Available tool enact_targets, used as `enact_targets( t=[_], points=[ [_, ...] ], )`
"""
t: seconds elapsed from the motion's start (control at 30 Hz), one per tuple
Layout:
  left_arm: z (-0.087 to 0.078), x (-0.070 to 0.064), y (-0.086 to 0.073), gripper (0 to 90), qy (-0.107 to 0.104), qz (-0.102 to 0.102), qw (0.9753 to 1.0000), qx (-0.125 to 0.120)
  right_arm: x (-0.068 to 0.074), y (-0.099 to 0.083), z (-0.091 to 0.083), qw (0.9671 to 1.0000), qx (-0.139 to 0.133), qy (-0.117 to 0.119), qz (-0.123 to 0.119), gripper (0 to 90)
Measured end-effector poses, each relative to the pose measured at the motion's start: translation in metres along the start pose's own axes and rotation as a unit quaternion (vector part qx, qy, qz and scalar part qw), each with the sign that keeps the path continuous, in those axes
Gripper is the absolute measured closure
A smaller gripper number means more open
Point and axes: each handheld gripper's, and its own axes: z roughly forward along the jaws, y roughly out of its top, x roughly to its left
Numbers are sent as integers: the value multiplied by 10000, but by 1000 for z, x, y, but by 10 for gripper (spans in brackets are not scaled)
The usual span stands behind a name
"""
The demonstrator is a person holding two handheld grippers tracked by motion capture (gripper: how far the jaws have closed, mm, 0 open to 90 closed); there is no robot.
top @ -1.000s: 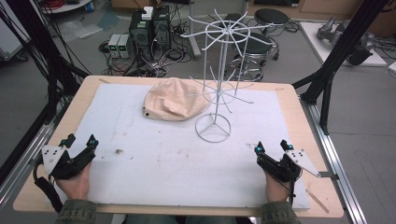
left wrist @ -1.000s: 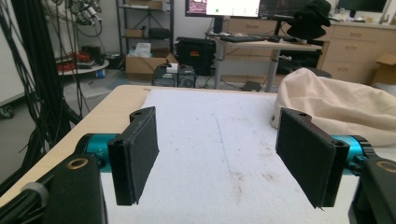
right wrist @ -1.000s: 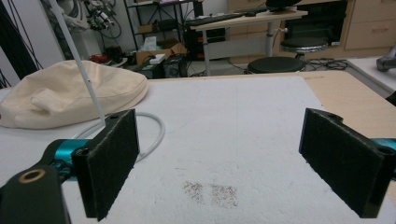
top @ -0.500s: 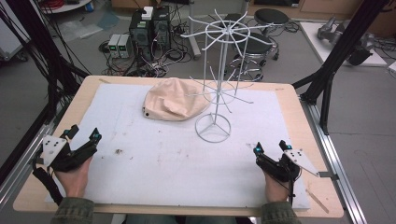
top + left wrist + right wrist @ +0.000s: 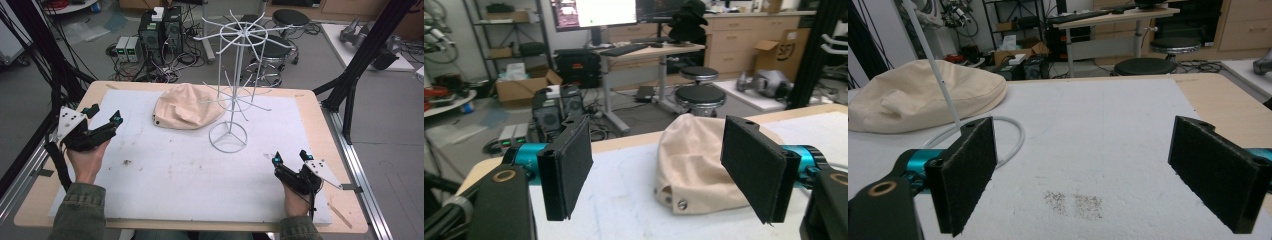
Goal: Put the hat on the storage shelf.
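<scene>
In the high view the beige cap (image 5: pixel 186 106) lies on the white mat just left of the wire rack (image 5: pixel 235 85), its edge under the rack's lower prongs; the left gripper (image 5: pixel 102 118) hovers well left of the rack with jaws apart, the right gripper (image 5: pixel 290 158) near its right, also spread. The left gripper view aims those open jaws at the cap (image 5: pixel 696 170). The right gripper view shows the rack's ring base (image 5: pixel 1013 135) nearby. Lifting the cap carelessly could snag the prongs and tip the light rack.
</scene>
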Motion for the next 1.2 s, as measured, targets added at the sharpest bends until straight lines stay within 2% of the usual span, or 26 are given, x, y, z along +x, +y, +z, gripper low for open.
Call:
enact_targets(
  t=[0.2, 0.23, 0.33, 0.4, 0.43, 0.63, 0.8, 1.03, 1.2],
  points=[
    [28, -8, 7, 283, -301, 115, 9991, 266, 0, 0, 0, 10000, -3, 23, 7, 112],
    [28, -8, 7, 283, -301, 115, 9991, 266, 0, 0, 0, 10000, -10, 29, 2, 112],
    [39, -10, 11, 309, -476, -30, 9983, 330, 0, 0, 0, 10000, -15, 29, 6, 112],
    [52, -12, 15, 312, -688, -140, 9964, 474, 0, 0, 0, 10000, -3, 17, 10, 112],
    [52, -12, 15, 312, -688, -140, 9964, 474, 0, 0, 0, 10000, -3, 17, 10, 112],
    [75, -24, 25, 308, -817, 88, 9945, 654, -1, 0, 0, 10000, -47, 10, -6, 111],
    [95, -34, 28, 307, -1046, 154, 9907, 852, 0, 1, 0, 10000, -47, 8, 11, 112],
    [116, -48, 27, 311, -1251, 149, 9878, 920, 0, 0, 1, 10000, -79, 37, 37, 112],
    [134, -63, 26, 302, -1449, 267, 9833, 1072, -1, 1, 0, 9999, -80, 45, 55, 112]
  ],
)
